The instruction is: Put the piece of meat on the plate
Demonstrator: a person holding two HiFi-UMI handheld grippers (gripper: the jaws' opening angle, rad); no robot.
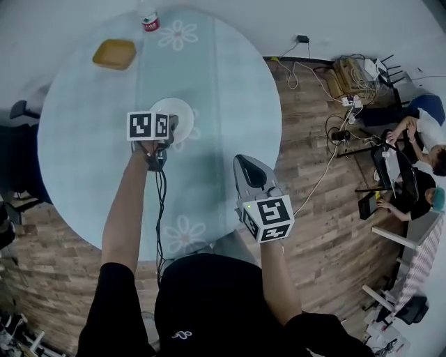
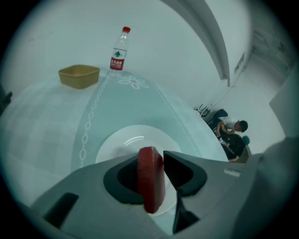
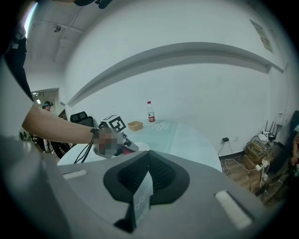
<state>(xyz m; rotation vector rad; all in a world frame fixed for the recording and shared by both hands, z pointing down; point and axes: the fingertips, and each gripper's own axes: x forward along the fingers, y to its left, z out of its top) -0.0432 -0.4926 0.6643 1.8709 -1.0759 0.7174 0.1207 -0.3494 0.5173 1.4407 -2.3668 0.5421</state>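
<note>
A red piece of meat (image 2: 150, 179) stands on edge between the jaws of my left gripper (image 2: 157, 158), right over the white plate (image 2: 122, 142). It rests against the left pad, and a sliver of plate shows between it and the right pad, so the jaws are open around it. In the head view the left gripper (image 1: 169, 130) hangs over the near edge of the plate (image 1: 178, 110) at the middle of the round table. My right gripper (image 1: 248, 169) is held off to the right above the table's near side, shut with nothing in it (image 3: 148, 158).
A yellow bowl (image 1: 115, 54) and a water bottle (image 1: 149, 21) stand at the far side of the pale-blue tablecloth (image 1: 230, 90). Cables and a power strip (image 1: 341, 104) lie on the wooden floor to the right, where people sit (image 1: 418, 139).
</note>
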